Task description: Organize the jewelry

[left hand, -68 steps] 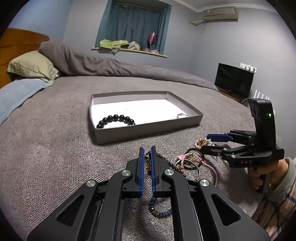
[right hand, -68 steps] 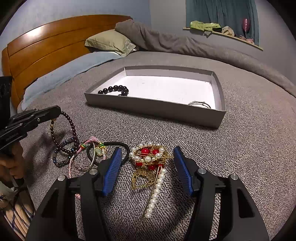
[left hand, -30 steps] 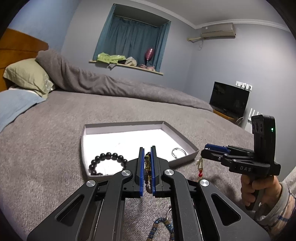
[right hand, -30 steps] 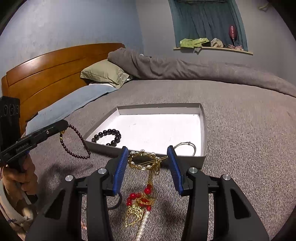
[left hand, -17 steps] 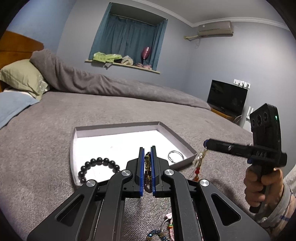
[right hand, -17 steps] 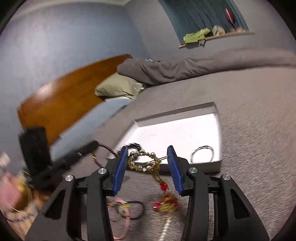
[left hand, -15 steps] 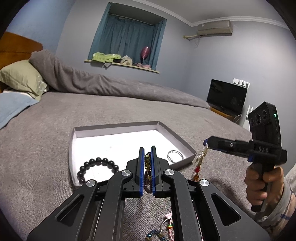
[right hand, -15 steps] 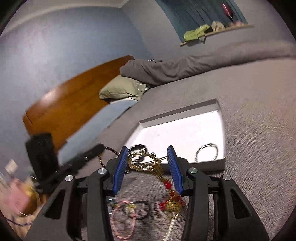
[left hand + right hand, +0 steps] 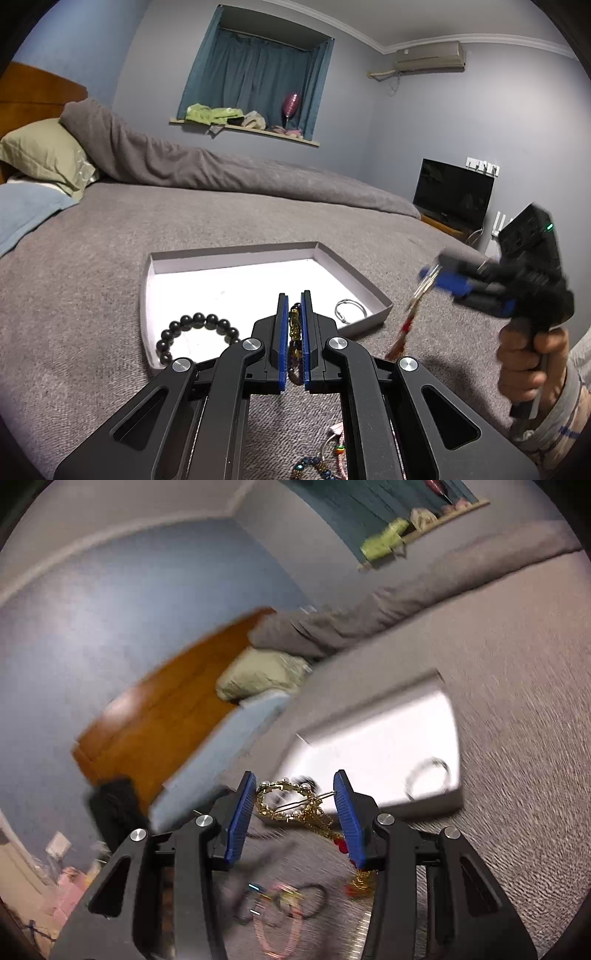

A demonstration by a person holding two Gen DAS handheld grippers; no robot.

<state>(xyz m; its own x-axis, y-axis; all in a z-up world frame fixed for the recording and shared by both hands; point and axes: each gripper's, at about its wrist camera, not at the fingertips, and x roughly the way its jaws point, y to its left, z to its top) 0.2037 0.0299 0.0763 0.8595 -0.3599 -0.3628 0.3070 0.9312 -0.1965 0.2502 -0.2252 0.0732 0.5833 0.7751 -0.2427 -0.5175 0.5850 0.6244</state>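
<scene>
A shallow grey box [image 9: 146, 280] with a white floor sits on the grey bed. In it lie a black bead bracelet [image 9: 192, 330] and a thin silver ring [image 9: 349, 310]. My left gripper [image 9: 294, 314] is shut on a dark bead bracelet with gold beads [image 9: 294, 325], raised above the box's near edge. My right gripper [image 9: 294, 801] is shut on a gold and pearl brooch [image 9: 291, 803] whose red and gold pendant [image 9: 354, 864] hangs below. It shows blurred in the left wrist view [image 9: 443, 278], held above the bed to the right of the box [image 9: 424, 805].
Loose bracelets and cords [image 9: 280, 901] lie on the bedspread below the grippers, also at the bottom of the left wrist view [image 9: 325, 461]. A rolled grey duvet [image 9: 221, 170] and a pillow [image 9: 40, 155] lie at the far side. A TV [image 9: 452, 201] stands at the right.
Both grippers have lifted their jewelry off the bed and moved toward the box. The right gripper is now swinging and tilting fast, blurring its view; the pendant sways.
</scene>
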